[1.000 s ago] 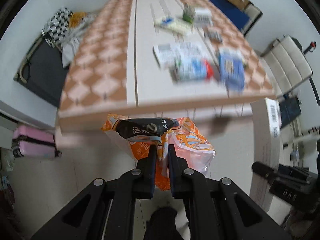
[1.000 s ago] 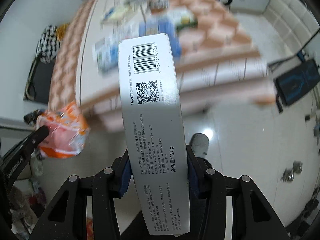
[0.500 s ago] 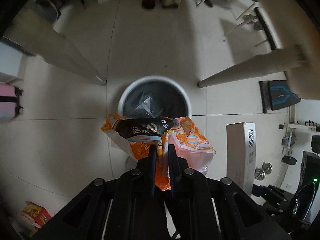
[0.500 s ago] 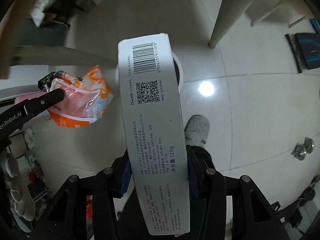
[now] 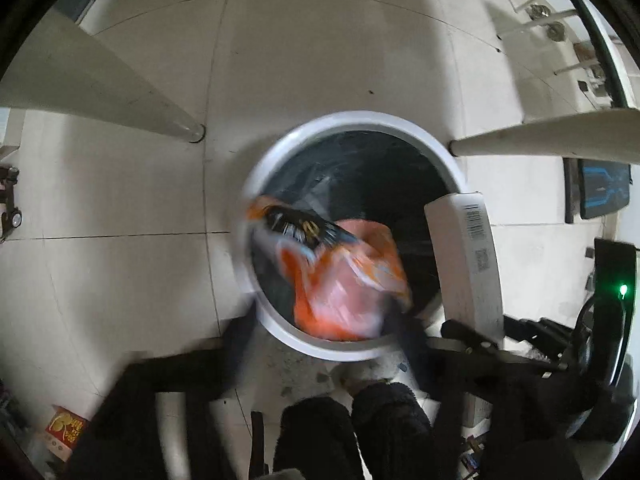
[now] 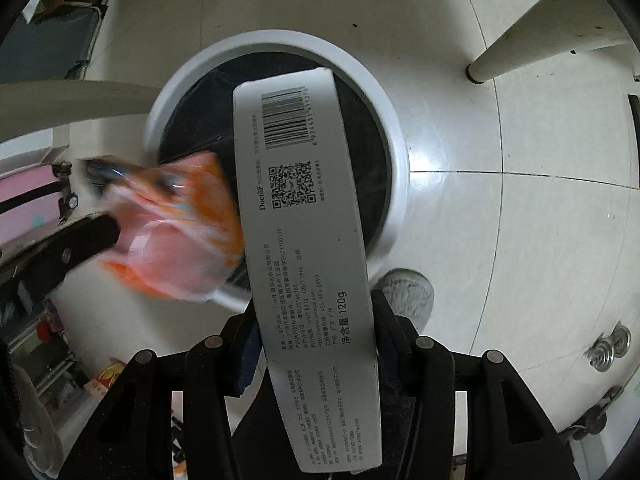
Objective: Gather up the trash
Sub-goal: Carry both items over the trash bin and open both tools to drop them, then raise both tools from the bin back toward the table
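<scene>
A round trash bin (image 5: 360, 120) with a white rim and black liner stands on the floor right below both grippers. My left gripper (image 5: 326, 344) is blurred, its jaws opening wide. The orange snack bag (image 5: 344, 280) hangs loose and blurred over the bin's mouth, touching neither finger. In the right wrist view the same bag (image 6: 172, 232) drifts beside a left finger (image 6: 80, 240) above the bin (image 6: 280, 38). My right gripper (image 6: 316, 336) is opening, with the long white barcode box (image 6: 308, 240) still upright between its fingers, pads just off its sides. That box (image 5: 468, 264) leans over the bin's right rim.
Two pale table legs (image 5: 120, 92) (image 5: 540, 140) slant down either side of the bin. A person's dark fuzzy slippers (image 5: 360, 420) stand just behind it. A red carton (image 5: 64, 428) lies at the lower left, and a pink suitcase (image 6: 28, 188) sits at the left edge.
Both grippers sank from table height to just above the bin. The left jaws sprang apart and let go of the orange bag. The right jaws widened slightly around the white box.
</scene>
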`<control>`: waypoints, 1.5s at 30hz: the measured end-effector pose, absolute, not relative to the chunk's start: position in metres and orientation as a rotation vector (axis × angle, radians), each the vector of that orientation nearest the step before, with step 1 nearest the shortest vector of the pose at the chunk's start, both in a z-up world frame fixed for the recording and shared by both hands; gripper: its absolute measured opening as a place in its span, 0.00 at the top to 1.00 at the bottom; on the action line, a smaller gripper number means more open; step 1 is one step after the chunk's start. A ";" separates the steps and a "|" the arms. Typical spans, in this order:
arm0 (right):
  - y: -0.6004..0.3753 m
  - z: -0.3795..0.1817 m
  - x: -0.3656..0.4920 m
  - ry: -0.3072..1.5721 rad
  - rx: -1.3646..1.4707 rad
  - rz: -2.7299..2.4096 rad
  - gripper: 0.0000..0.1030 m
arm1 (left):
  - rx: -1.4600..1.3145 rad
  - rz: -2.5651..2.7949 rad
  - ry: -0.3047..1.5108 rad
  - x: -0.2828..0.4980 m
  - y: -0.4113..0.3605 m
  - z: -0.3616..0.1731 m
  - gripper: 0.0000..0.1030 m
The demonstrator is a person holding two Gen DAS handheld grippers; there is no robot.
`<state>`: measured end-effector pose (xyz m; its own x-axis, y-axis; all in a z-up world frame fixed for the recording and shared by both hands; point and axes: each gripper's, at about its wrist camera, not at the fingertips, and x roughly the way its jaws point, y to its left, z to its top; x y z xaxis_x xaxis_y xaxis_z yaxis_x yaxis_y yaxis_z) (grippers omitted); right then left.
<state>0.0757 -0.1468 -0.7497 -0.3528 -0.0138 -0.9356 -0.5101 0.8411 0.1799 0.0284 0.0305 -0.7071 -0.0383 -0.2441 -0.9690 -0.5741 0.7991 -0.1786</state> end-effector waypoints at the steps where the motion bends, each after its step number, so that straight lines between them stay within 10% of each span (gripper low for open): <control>1: -0.146 -0.752 0.084 1.869 -0.390 0.536 0.35 | -0.665 0.311 1.621 0.024 0.032 -0.706 0.01; 4: -0.147 -0.746 0.085 1.820 -0.378 0.526 0.07 | -0.629 0.350 1.627 0.016 0.034 -0.698 0.01; 20: -0.139 -0.630 0.077 1.606 -0.397 0.418 0.04 | -0.446 0.471 1.505 -0.016 0.020 -0.578 0.01; 45: -0.176 -0.238 0.057 1.451 -0.208 0.514 0.04 | -0.380 0.570 1.318 -0.018 0.009 -0.294 0.01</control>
<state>0.0570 -0.1761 -0.2376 0.0348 0.2079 -0.9775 -0.4533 0.8750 0.1700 -0.0180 0.0089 -0.2944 0.1454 0.1747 -0.9738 -0.5903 0.8052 0.0563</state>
